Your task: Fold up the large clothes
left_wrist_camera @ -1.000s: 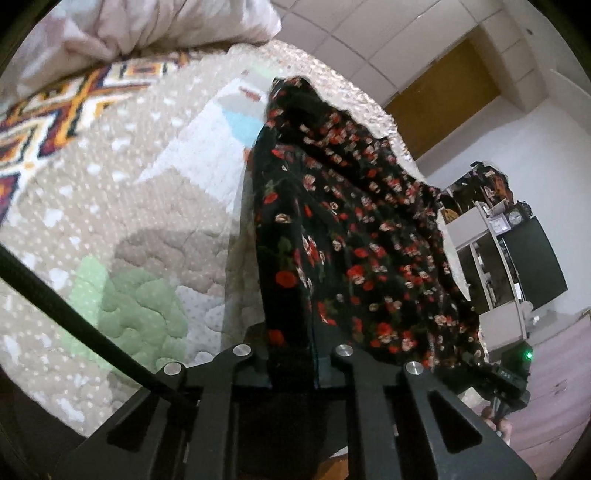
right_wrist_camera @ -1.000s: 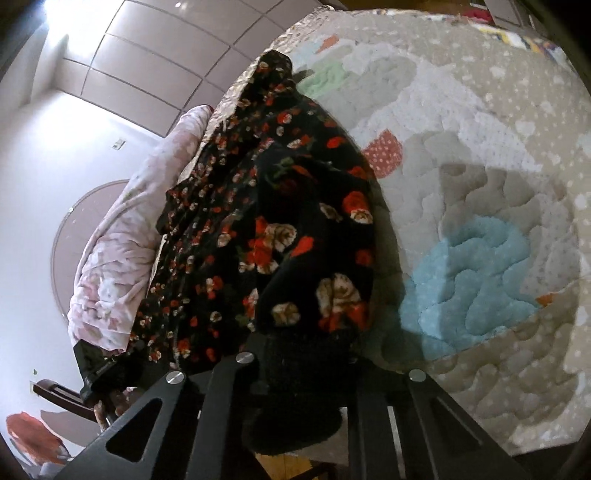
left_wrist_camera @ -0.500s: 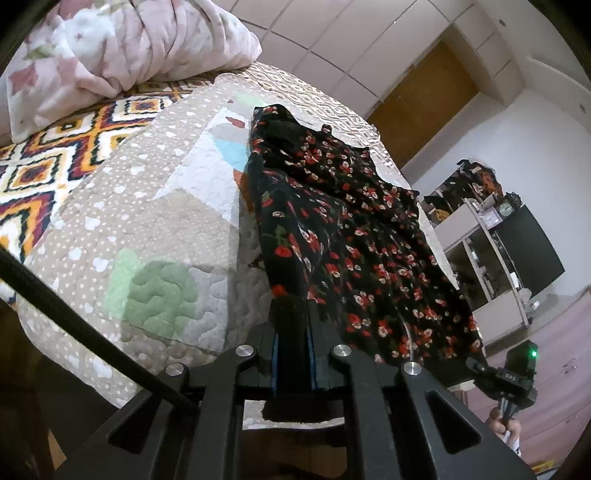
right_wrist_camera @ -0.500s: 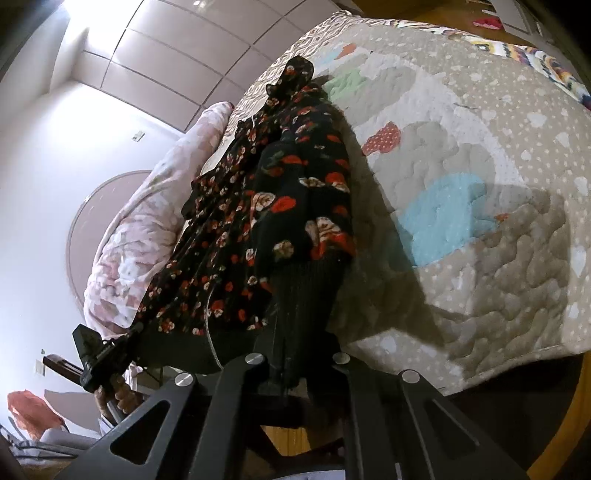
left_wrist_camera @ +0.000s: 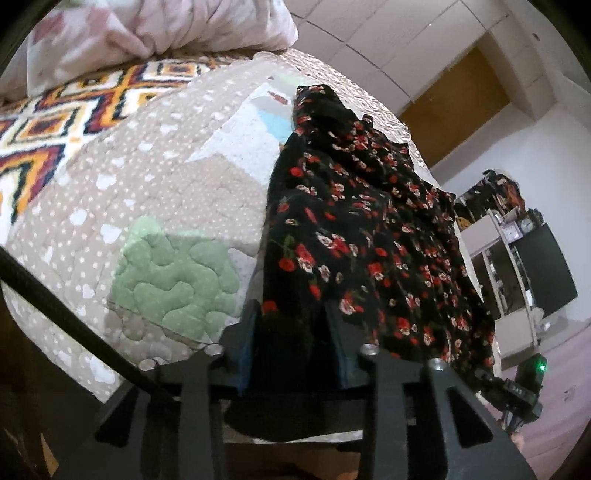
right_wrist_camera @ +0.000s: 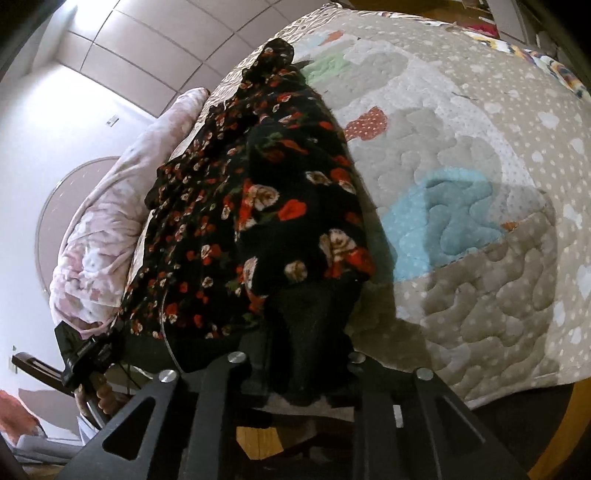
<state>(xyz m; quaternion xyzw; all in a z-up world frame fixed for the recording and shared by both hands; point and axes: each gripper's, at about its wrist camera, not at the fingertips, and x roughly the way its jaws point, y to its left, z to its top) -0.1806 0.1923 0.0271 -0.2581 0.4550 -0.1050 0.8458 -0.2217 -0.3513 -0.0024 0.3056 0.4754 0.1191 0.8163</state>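
Observation:
A black dress with red and white flowers [left_wrist_camera: 354,229] lies stretched across the quilted bed cover [left_wrist_camera: 147,192]. My left gripper [left_wrist_camera: 295,332] is shut on one corner of the dress's near edge, at the bed's edge. My right gripper [right_wrist_camera: 310,332] is shut on the other corner of that edge; the dress [right_wrist_camera: 258,192] bunches up in front of it. The fingertips of both are hidden under the cloth. Each gripper shows in the other's view, the right one [left_wrist_camera: 517,391] low right and the left one [right_wrist_camera: 85,354] low left.
A pink flowered duvet [left_wrist_camera: 147,29] and a patterned blanket [left_wrist_camera: 55,125] lie at the head of the bed. A shelf unit with a dark screen [left_wrist_camera: 535,266] stands by the far wall. A wooden door [left_wrist_camera: 454,107] is behind the bed. Wooden floor [right_wrist_camera: 258,443] shows below the bed.
Both grippers have moved back in over the bed's edge with the dress's edge, after pulling away half a second ago. The cloth now bunches more in front of both grippers.

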